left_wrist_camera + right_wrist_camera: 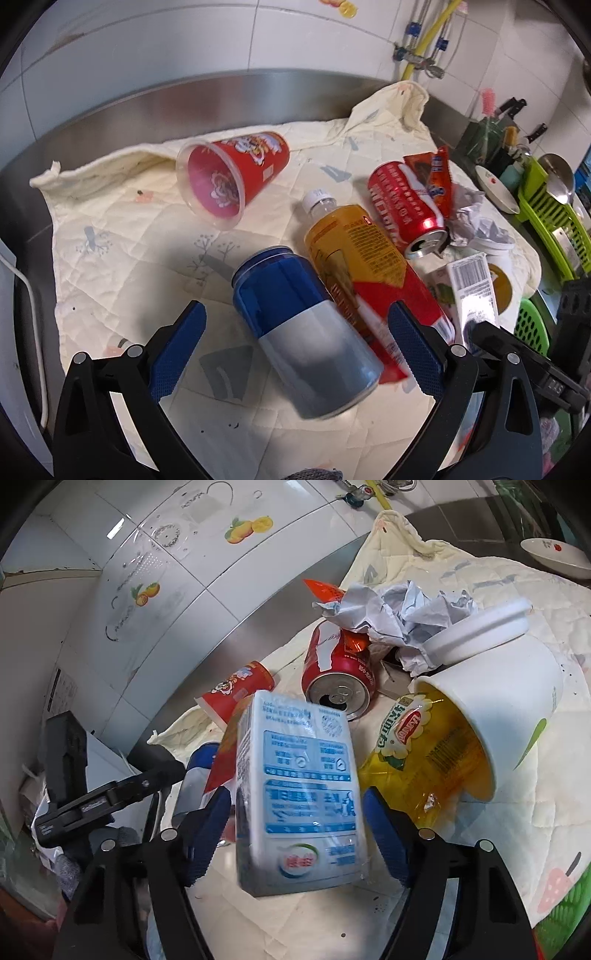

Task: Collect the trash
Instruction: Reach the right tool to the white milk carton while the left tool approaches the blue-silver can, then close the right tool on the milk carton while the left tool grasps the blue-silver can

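Closing in on a litter-strewn quilted cloth [122,243] spread over a steel counter, two handheld grippers are each lining up on a separate piece of trash. The left gripper [303,332] is standing wide open around a blue and silver can [299,321] that is lying on its side, its long axis running from about eleven o'clock to five o'clock between the blue pads; clear gaps are showing on both sides, so nothing is being gripped there yet. Just beside the can, at its three o'clock, a yellow bottle [354,251] is lying nearly parallel and crowding the right-hand pad. The right gripper [295,834] is straddling a white and blue milk carton [303,794], whose long axis is running almost straight from twelve to six o'clock, along the fingers. Its jaws are standing partly open with the carton between them; the left pad is sitting at the carton's side while a narrow gap is showing at the right pad, so a firm grip cannot be confirmed. The carton is the nearer prize for the right hand, the can for the left. Beyond them, a red cup [232,177] is lying at eleven o'clock, a red can [338,675] at twelve, crumpled paper [399,616] and a tipped white paper tub [506,698] at one o'clock. By this reading, each pad pair is squeezing across the short width of its target.
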Motion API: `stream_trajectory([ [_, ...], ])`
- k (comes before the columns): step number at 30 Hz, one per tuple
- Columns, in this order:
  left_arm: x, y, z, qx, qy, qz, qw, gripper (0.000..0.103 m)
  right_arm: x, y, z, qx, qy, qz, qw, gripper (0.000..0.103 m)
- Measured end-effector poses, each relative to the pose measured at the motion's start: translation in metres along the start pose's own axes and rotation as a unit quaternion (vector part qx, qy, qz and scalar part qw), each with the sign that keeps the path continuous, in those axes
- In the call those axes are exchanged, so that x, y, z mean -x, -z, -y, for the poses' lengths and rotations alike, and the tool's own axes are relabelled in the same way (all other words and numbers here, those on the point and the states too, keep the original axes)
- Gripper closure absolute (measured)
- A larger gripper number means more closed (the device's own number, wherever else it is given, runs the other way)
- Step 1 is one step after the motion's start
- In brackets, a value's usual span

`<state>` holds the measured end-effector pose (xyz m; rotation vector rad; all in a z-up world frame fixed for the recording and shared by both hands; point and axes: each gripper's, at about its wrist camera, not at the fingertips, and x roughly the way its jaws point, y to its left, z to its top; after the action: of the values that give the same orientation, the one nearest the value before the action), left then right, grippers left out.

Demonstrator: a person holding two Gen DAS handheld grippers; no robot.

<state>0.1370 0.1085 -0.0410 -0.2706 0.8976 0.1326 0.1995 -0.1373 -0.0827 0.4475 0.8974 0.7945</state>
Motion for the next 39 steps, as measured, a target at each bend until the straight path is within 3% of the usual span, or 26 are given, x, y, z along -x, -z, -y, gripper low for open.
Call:
stream_trajectory([
  [10,-0.025,0.001,-0.014,0.032,0.025,-0.040,0.9983,0.010,-0.008,-0.003,-0.005,0.008,0.009,-0.009,1.000,0.031],
  [14,-0.034,0.002,-0.014,0.035,0.034,-0.052,0.9974,0.017,-0.009,-0.004,-0.006,0.008,0.021,-0.006,1.000,0.031],
  [17,-0.038,0.002,-0.013,0.039,0.043,-0.058,0.9966,0.025,-0.010,-0.005,-0.012,0.025,0.045,-0.004,0.999,0.031],
  [23,-0.041,0.002,-0.013,0.042,0.044,-0.062,0.9962,0.026,-0.012,-0.002,-0.034,0.092,0.112,0.008,0.989,0.031],
  [29,-0.047,0.001,-0.016,0.056,0.047,-0.077,0.9943,0.024,-0.015,-0.005,-0.044,0.129,0.150,0.003,0.980,0.037],
  [32,-0.050,0.002,-0.014,0.053,0.049,-0.079,0.9942,0.024,-0.017,-0.007,-0.042,0.128,0.158,-0.008,0.979,0.047],
  [39,-0.052,0.002,-0.010,0.043,0.042,-0.076,0.9953,0.026,-0.026,-0.008,-0.042,0.143,0.178,-0.023,0.973,0.050],
])
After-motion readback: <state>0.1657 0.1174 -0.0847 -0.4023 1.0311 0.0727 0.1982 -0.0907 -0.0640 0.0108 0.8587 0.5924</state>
